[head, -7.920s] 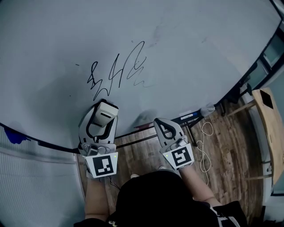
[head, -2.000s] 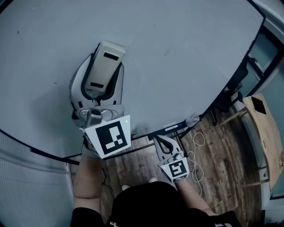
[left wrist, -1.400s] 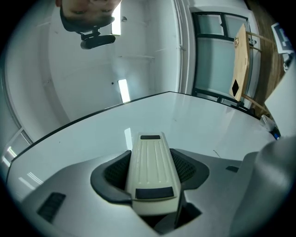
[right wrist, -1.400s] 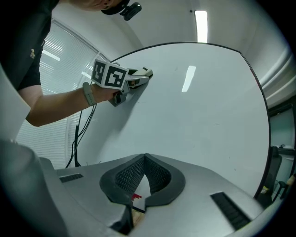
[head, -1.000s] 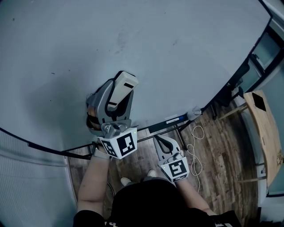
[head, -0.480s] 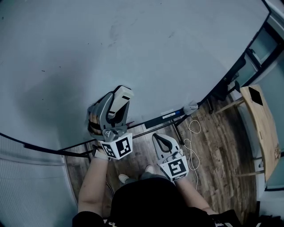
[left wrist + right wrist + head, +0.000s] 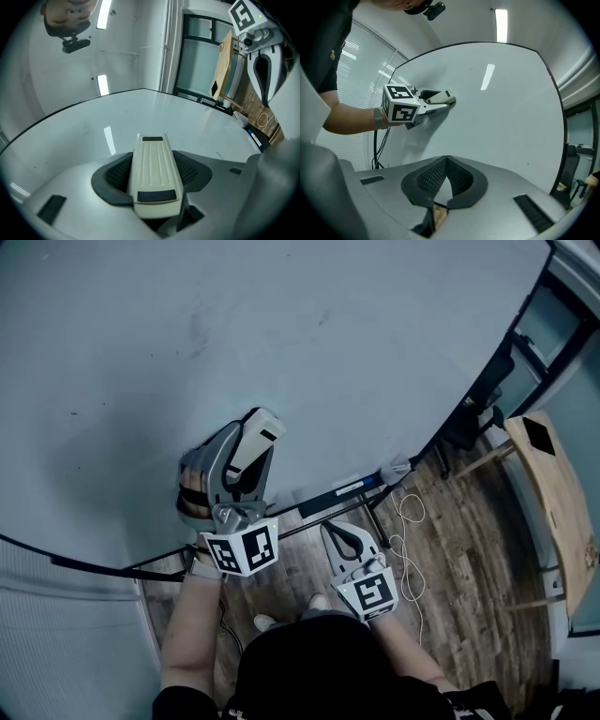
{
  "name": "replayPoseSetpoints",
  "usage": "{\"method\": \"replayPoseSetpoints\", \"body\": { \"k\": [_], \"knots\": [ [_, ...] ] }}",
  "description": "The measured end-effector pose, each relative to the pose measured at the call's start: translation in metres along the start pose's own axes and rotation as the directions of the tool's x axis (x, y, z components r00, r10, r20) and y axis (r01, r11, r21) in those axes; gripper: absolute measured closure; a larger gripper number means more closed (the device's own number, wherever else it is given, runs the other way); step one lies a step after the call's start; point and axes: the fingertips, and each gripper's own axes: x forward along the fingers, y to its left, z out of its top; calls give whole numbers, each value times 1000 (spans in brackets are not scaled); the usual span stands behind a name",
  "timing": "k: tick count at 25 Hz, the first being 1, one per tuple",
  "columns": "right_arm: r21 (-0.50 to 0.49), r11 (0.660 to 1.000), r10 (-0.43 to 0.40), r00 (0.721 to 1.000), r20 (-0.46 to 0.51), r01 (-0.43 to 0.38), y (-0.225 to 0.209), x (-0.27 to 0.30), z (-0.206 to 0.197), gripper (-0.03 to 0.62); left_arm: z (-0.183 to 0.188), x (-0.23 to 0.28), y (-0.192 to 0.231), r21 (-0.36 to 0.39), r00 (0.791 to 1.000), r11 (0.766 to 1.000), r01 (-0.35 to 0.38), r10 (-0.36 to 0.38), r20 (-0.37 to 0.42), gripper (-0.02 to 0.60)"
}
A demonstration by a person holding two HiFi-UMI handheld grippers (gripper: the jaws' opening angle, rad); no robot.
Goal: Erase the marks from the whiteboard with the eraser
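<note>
Cream ribbed plastic eraser (image 7: 153,176) sits clamped between the jaws of the left gripper (image 7: 251,442), its far end pointing at the large pale-grey whiteboard (image 7: 375,343) close ahead. The right gripper (image 7: 447,161), lower and off the board, has jaws pressed together on nothing.

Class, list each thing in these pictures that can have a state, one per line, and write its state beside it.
whiteboard: no writing visible, only a faint smudge.
eraser: clamped in the left tongs, near the board's lower edge.
left tongs: shut on the eraser.
right tongs: shut, tips meeting, empty, held away from the board.
</note>
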Motion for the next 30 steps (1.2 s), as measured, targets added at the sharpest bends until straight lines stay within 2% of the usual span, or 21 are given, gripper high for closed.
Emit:
{"method": "replayPoseSetpoints", "body": {
  "k": [8, 19, 25, 30],
  "knots": [
    [1, 999, -33, 999, 31, 33, -40, -10, 0, 566, 31, 33, -20, 93, 998, 994, 56, -55, -13, 316],
    [12, 996, -83, 996, 38, 83, -99, -31, -14, 566, 72, 89, -78, 188, 987, 968, 163, -158, -44, 314],
    [-13, 998, -57, 997, 51, 58, -99, -35, -10, 566, 85, 97, -66, 204, 985, 964, 173, -167, -48, 316],
    [-23, 999, -33, 998, 56, 34, -81, -25, 0, 566, 83, 86, -15, 167, 995, 982, 90, -83, -46, 316]
  ]
}}
